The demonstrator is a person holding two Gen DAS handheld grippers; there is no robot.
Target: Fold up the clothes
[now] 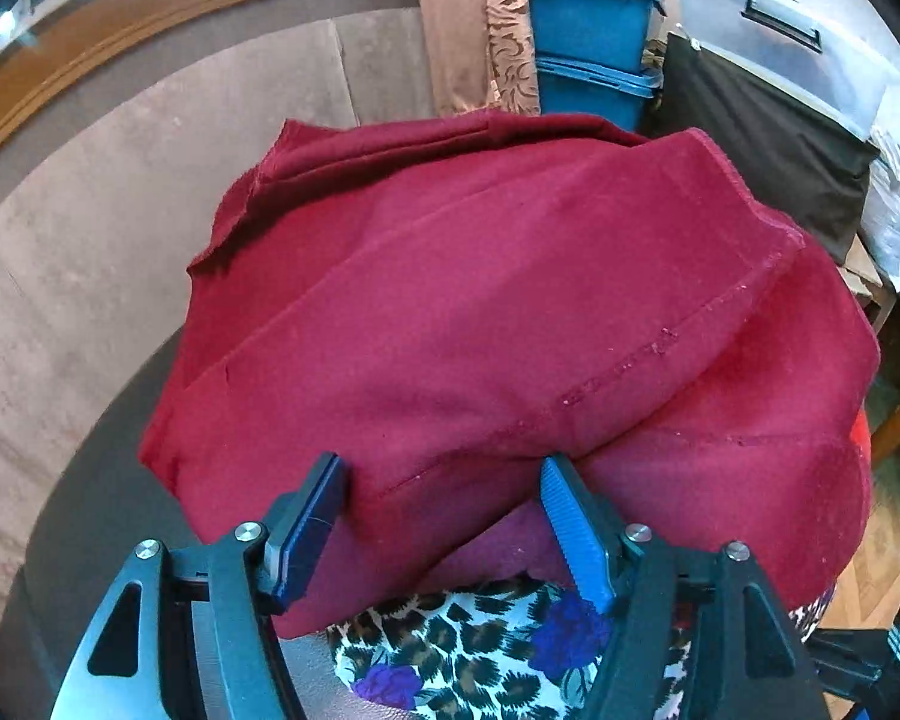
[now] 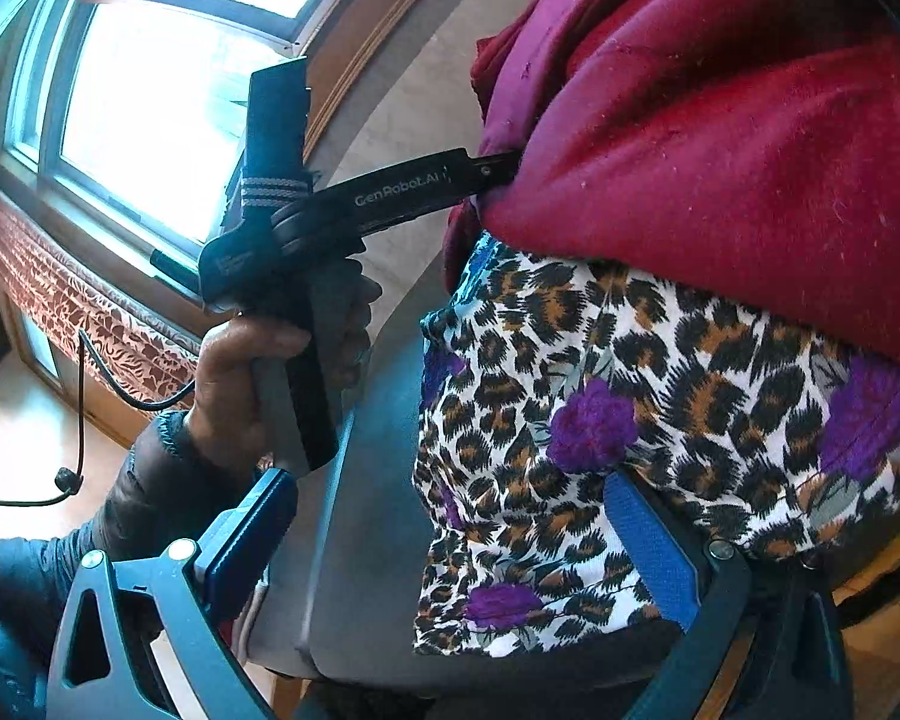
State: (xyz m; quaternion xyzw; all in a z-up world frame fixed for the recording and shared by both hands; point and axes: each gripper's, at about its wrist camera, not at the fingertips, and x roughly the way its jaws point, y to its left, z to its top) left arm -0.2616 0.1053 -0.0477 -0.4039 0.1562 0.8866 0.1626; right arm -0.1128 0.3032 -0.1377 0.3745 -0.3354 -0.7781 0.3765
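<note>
A dark red garment [image 1: 498,300] lies folded in a heap on a grey round table [image 1: 90,528]. It rests on a leopard-print cloth with purple flowers [image 1: 480,648]. My left gripper [image 1: 441,474] is open, its blue fingers straddling the near edge of the red garment. In the right wrist view the left gripper's body [image 2: 390,192] reaches into the red garment [image 2: 720,168], a hand holding its handle. My right gripper [image 2: 450,516] is open over the leopard cloth [image 2: 660,408], the right finger [image 2: 648,540] lying on it.
Blue plastic bins [image 1: 588,42] and a clear lidded box [image 1: 792,42] stand behind the table with a patterned curtain [image 1: 504,30]. A beige carpet [image 1: 90,210] lies left. A bright window [image 2: 150,90] and a cable [image 2: 78,420] are on the left.
</note>
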